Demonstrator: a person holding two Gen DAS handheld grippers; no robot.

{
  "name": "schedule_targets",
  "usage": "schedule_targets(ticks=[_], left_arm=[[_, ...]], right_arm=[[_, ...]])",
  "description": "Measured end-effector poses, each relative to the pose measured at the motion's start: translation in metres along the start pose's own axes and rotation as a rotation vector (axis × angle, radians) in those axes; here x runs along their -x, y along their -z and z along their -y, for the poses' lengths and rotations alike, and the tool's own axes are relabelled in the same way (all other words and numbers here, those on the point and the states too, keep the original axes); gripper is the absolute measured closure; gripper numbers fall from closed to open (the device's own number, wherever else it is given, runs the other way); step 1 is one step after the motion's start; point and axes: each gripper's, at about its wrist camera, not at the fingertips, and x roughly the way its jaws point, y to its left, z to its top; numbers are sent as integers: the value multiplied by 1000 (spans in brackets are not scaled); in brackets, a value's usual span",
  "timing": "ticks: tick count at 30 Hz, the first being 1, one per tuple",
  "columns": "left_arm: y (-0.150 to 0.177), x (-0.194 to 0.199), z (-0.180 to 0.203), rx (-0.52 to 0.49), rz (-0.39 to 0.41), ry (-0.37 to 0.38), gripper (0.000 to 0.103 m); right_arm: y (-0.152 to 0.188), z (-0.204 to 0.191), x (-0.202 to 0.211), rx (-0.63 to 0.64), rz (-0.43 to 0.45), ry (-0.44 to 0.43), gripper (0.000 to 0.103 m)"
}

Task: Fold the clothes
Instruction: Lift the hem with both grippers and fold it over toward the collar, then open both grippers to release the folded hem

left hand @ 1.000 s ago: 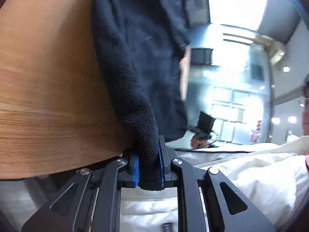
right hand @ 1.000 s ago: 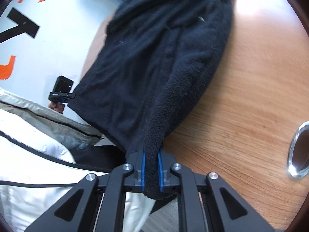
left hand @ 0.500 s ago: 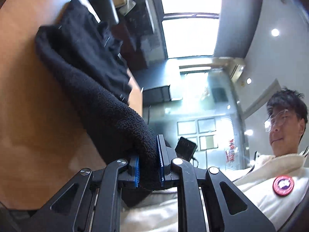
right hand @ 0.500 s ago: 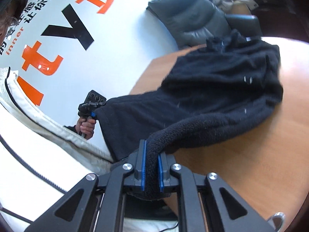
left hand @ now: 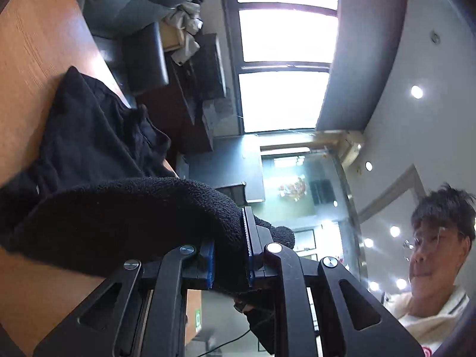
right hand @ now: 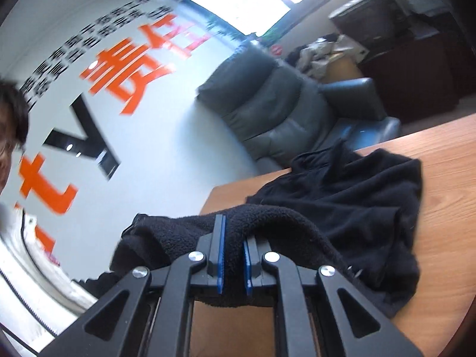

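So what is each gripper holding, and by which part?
Both hold the black fleece by its near edge: left gripper and right gripper each clamp a bunched fold.

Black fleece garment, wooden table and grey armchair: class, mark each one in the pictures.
black fleece garment [right hand: 351,196], right wrist view, on the part lying flat on the table.
wooden table [right hand: 446,154], right wrist view, on bare top beyond the garment.
grey armchair [right hand: 273,110], right wrist view, on its padded backrest.
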Motion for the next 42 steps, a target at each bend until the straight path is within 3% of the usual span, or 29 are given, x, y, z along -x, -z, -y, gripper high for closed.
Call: schedule_targets(ticks=[3, 7, 10, 15, 24, 29, 32, 33, 34, 35, 36, 37, 40, 42], left_arm=[[-27, -13, -43, 63, 26, -41, 89], [-49, -29, -84, 121, 50, -84, 89], [-69, -40, -79, 80, 38, -110, 89], [-97, -69, -63, 6, -46, -168, 89], [-136, -111, -89, -7, -74, -270, 88], [-151, -126, -102, 28, -115, -349, 73], [-150, -125, -82, -48, -112, -376, 37], [-150, -121, -72, -83, -89, -397, 19], [-150, -114, -60, -125, -54, -427, 10], [-151, -110, -51, -156, -36, -451, 8], [-151, -106, -42, -189, -18, -474, 7], [-150, -104, -31, -235, -12, -500, 6], [-137, -111, -1, -437, -58, -623, 4], [-120, -132, 5, -567, -154, -689, 4]], right_arm=[[-5, 43, -24, -50, 2, 103, 93], [-6, 78, -54, -85, -3, 157, 93], [-11, 97, -58, -122, 18, 143, 93], [-27, 135, -71, -185, 23, 165, 93], [-45, 175, -112, -174, -70, 272, 93], [-49, 196, -120, -260, -112, 302, 87], [-48, 190, -120, -230, -122, 315, 78], [-49, 185, -118, -208, -122, 326, 71], [-50, 180, -116, -186, -122, 337, 59], [-51, 176, -114, -163, -122, 348, 49], [-51, 167, -114, -109, -128, 371, 20], [-50, 155, -114, -36, -137, 399, 4], [-50, 121, -117, 181, -165, 482, 4], [-49, 98, -119, 327, -183, 536, 4]])
